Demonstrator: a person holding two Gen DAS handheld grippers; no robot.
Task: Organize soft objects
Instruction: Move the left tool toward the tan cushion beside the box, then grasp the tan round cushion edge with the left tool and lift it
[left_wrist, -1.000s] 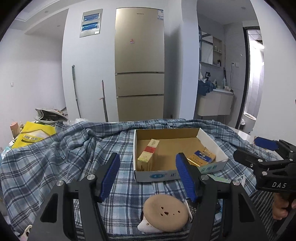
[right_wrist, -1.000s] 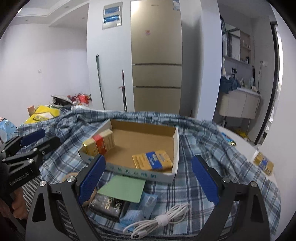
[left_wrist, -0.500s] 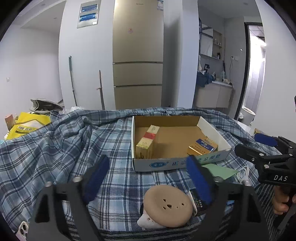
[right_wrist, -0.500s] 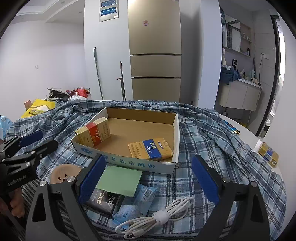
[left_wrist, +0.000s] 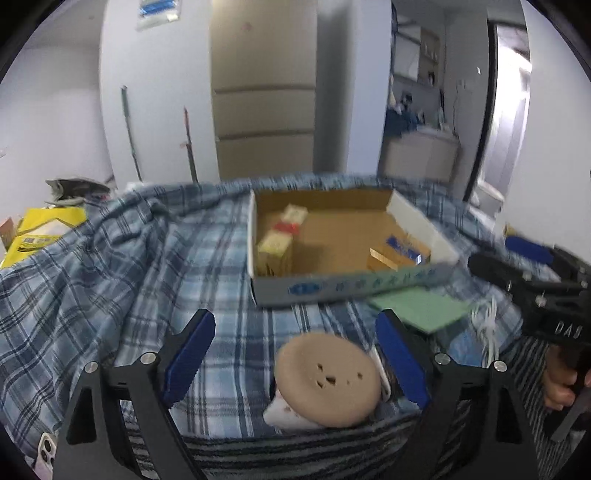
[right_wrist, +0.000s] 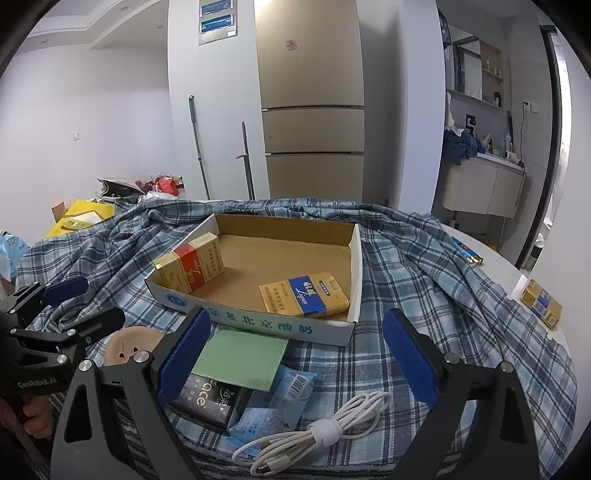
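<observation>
Clutter crowds the blue plaid cloth (right_wrist: 424, 280) over the desk: a shallow cardboard box (right_wrist: 266, 325) with two yellow packs, and before it a green sticky-note pad (right_wrist: 240, 360), black packet (right_wrist: 207, 400), blue wipes pouch (right_wrist: 273, 410) and coiled white cable (right_wrist: 325, 428). The round tan powder puff (left_wrist: 328, 378) lies between the left hand-held gripper (left_wrist: 295, 358) jaws, untouched, right of centre; those jaws stand wide. The right hand-held gripper (right_wrist: 295, 360) is wide too, over the pad.

Left wrist view motion-blurred: print on cardboard box (left_wrist: 332, 286) front unreadable. White item under tan round pad (left_wrist: 328, 380) mostly hidden. Phone (left_wrist: 46, 456) cut by bottom-left edge. In right view, green pad (right_wrist: 240, 360) covers part of black packet (right_wrist: 208, 400); left tongs (right_wrist: 79, 304) hide part of tan pad.
</observation>
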